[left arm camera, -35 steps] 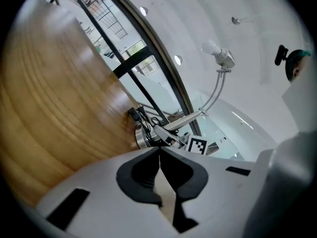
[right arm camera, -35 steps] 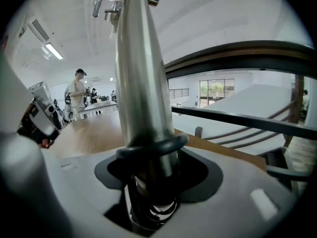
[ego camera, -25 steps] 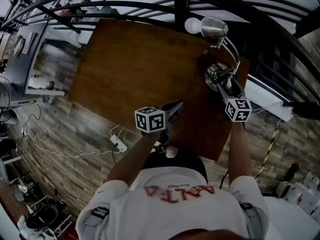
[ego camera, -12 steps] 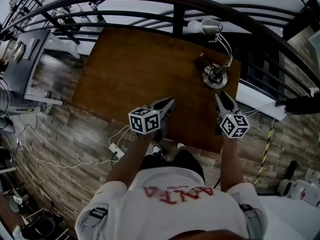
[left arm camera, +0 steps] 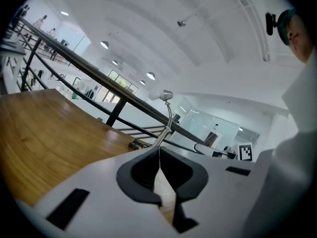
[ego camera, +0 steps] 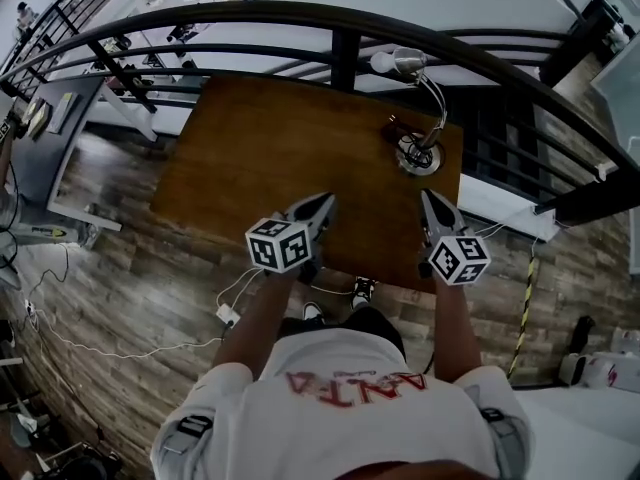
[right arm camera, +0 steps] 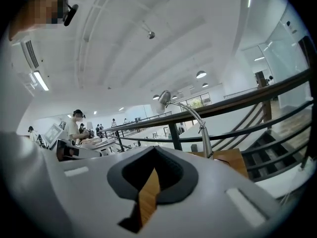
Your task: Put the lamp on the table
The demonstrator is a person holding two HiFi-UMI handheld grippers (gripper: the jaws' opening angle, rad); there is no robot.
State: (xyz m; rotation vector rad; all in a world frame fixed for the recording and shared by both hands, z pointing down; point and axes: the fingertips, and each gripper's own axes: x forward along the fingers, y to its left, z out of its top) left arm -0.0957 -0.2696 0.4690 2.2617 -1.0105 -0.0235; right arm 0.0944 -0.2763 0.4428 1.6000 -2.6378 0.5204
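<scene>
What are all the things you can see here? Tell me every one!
table: one, brown wood, in front of the person, against the railing
lamp: one, silver with a white bulb, standing on the table's far right corner
railing: one, black, curving behind the table
floor: wood planks, grey-brown, under the table
power strip: one, white with a white cable, on the floor left of the person's feet
left gripper: one, grey, jaws together and empty, over the table's near edge
right gripper: one, grey, jaws together and empty, near the lamp but not touching it
</scene>
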